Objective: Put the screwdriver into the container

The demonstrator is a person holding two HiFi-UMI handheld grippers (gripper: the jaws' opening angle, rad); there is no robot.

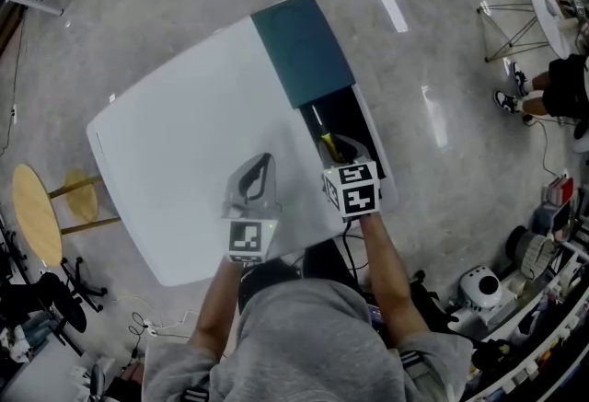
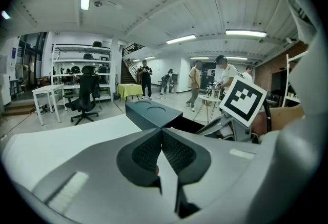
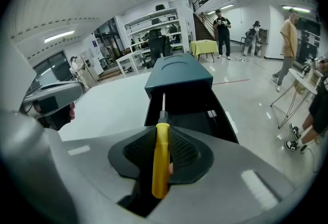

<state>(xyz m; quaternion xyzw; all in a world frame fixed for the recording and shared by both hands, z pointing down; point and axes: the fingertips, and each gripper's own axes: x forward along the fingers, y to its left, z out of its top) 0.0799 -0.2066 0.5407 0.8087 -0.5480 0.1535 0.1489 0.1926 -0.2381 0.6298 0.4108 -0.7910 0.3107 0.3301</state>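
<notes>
Right tongs (image 3: 163,135) gripping screwdriver (image 3: 161,161) over container (image 3: 154,111); left tongs (image 2: 161,135) closed, empty. Risk: tip jamming against container's lid (image 3: 178,77), handle slipping.

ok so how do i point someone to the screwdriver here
Find the white table, then the dark open container at its right edge, its teal lid slid back. At its near end the right gripper clamps the screwdriver: the only yellow-handled thing there, with a thin metal shaft pointing forward.

no words, labels, brands or numbers can be read anywhere.
</notes>
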